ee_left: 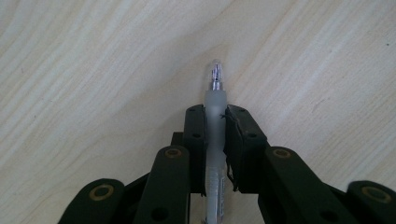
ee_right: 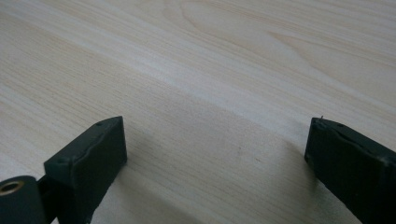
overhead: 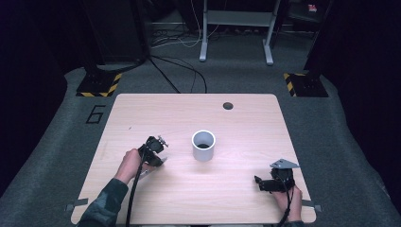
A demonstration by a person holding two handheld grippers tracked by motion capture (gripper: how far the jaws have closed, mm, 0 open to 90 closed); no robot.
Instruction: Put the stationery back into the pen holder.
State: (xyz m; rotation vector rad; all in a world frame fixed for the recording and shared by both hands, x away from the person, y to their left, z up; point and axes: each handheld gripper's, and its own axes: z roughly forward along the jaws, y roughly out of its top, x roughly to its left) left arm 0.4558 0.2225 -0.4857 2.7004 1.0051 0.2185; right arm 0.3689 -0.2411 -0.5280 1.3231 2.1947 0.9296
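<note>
The left tongs (ee_left: 215, 122) pinch a clear pen (ee_left: 215, 100) low over the tabletop (overhead: 246, 123), just left of a white cup (overhead: 204, 145). The right tongs (ee_right: 215, 154) gape empty, well apart. The pen's back end is cut off.

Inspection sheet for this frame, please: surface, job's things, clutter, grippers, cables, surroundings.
Surface: light wood table, dark round hole near the far edge.
Job's things: translucent pen clamped in the left gripper, tip forward; white cup upright mid-table.
Clutter: nothing seen.
Grippers: left gripper shut on the pen, low over the table; right gripper open, nothing between its jaws.
Cables: one trails from each gripper; more on the floor beyond.
Surroundings: grey carpet, hazard-striped stand bases, grey frame legs.
</note>
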